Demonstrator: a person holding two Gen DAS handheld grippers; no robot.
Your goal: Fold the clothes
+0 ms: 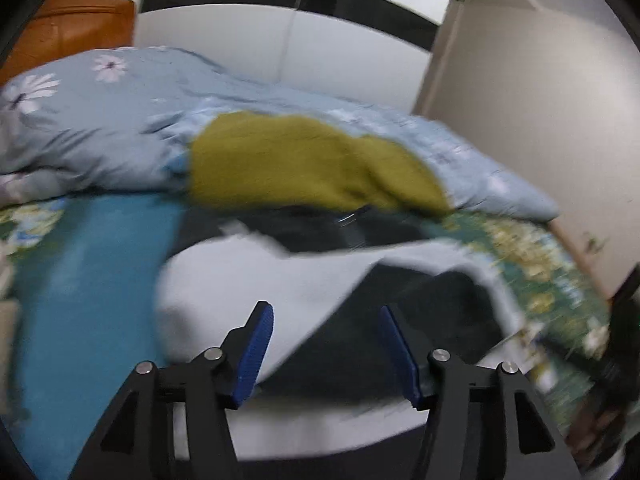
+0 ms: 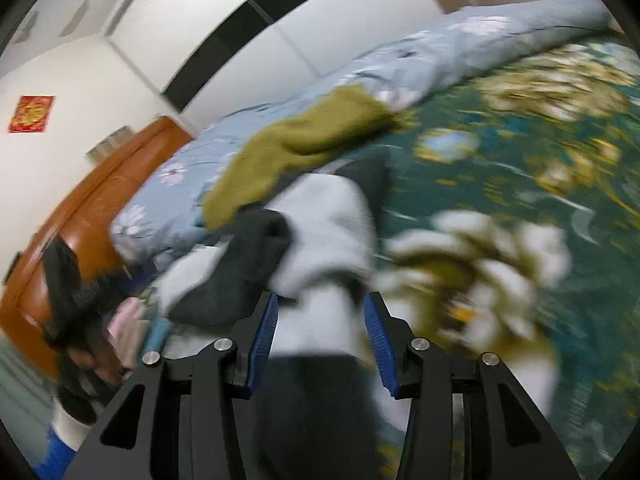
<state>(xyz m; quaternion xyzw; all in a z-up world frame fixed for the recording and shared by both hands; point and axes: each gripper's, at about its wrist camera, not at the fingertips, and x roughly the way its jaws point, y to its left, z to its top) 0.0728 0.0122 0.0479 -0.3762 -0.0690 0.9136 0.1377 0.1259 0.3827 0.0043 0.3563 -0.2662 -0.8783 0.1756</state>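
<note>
A white and dark grey garment (image 1: 224,280) lies crumpled on the bed, blurred by motion; it also shows in the right wrist view (image 2: 328,216). An olive-yellow garment (image 1: 304,160) lies behind it against the quilt, also seen in the right wrist view (image 2: 304,140). My left gripper (image 1: 326,312) is open just above the white and dark garment, nothing between its blue pads (image 1: 256,352). My right gripper (image 2: 320,300) is open, with the garment's white cloth lying between its blue pads (image 2: 380,340) without being pinched.
A light blue flowered quilt (image 1: 100,120) is bunched along the back of the bed. The bed has a green floral sheet (image 2: 520,140) and a teal blue cloth (image 1: 88,280) at left. An orange wooden headboard (image 2: 92,208) and white wardrobe doors (image 1: 240,40) stand behind.
</note>
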